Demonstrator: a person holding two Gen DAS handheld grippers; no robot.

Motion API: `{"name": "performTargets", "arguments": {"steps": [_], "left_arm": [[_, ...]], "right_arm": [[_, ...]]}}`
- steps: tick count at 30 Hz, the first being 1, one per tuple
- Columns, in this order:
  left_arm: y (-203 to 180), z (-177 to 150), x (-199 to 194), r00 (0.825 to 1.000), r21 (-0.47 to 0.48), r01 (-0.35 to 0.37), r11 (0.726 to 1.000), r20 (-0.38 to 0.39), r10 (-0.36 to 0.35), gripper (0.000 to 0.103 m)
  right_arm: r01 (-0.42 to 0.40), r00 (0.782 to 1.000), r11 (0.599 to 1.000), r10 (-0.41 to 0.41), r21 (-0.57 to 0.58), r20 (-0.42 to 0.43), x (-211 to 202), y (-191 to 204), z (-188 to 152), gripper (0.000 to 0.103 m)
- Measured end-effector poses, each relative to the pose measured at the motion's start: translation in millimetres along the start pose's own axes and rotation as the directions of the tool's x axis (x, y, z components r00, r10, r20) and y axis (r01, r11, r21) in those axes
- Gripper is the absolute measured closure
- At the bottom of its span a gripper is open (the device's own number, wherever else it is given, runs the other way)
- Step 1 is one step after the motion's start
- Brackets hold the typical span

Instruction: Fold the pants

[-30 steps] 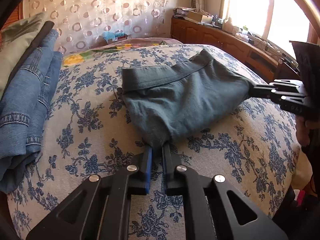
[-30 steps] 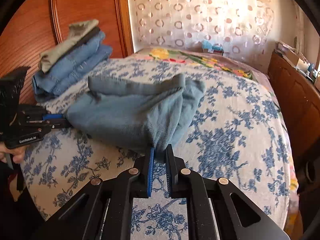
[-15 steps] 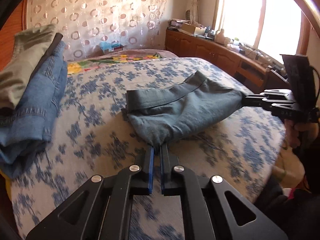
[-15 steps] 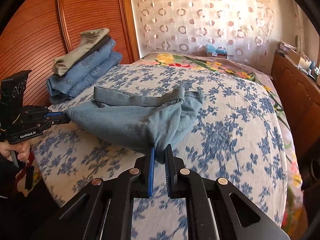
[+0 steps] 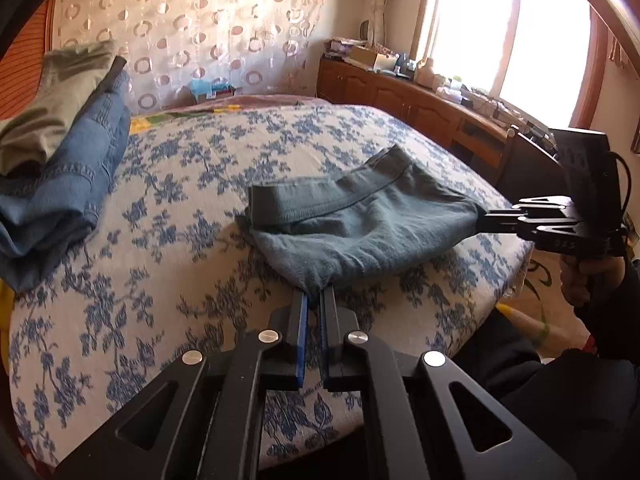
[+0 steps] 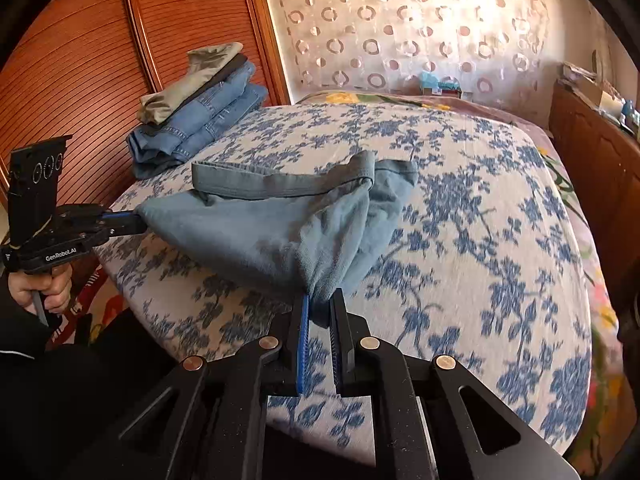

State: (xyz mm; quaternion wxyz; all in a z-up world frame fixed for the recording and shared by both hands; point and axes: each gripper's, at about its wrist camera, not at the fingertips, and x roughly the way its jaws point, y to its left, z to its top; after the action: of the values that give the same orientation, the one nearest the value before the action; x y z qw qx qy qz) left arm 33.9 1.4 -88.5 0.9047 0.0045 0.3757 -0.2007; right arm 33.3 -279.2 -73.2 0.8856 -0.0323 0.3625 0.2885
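Left gripper (image 5: pixel 314 294): jaws nearly closed, pinching one corner of the grey-blue folded cotton pants (image 5: pixel 360 224). Right gripper (image 6: pixel 320 300): same, narrow gap, a bunch of cloth clamped between the blue pads.

Pants sit near the front edge of the bed with the blue floral bedspread (image 5: pixel 180 208), the two pinched corners pulled apart so the fabric is taut between them and partly raised off the cover; waistband edge faces 12 o'clock. In left view the pants are at centre, the right gripper (image 5: pixel 486 216) at 3 o'clock. In right view the pants (image 6: pixel 280 220) are centre-left, the left gripper (image 6: pixel 138 218) at 9 o'clock.

Stack of folded denim jeans topped by an olive garment (image 6: pixel 196 104) lies at 10 o'clock on the bed, well apart from the pants, against the brown slatted wooden wardrobe (image 6: pixel 80 60).
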Motion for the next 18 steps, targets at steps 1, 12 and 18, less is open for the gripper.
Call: {"name": "performTargets", "arguments": {"steps": [1, 12, 18], "left_arm": [[0.1, -2.0, 1.6, 1.000, -0.001, 0.000, 1.000, -0.007, 0.000, 0.097], [-2.2, 4.0, -8.0, 0.999, 0.013, -0.049, 0.999, 0.008, 0.049, 0.064], [7.8, 20.3, -2.1, 0.998, 0.000, -0.055, 0.998, 0.037, 0.055, 0.041]], "right_arm": [[0.000, 1.000, 1.000, 0.000, 0.004, -0.002, -1.1, 0.2, -1.6, 0.093], [0.056, 0.997, 0.998, -0.056, 0.003, 0.061, -22.0, 0.0, 10.3, 0.080], [0.079, 0.993, 0.997, -0.080, 0.013, 0.084, -19.0, -7.3, 21.2, 0.068]]}}
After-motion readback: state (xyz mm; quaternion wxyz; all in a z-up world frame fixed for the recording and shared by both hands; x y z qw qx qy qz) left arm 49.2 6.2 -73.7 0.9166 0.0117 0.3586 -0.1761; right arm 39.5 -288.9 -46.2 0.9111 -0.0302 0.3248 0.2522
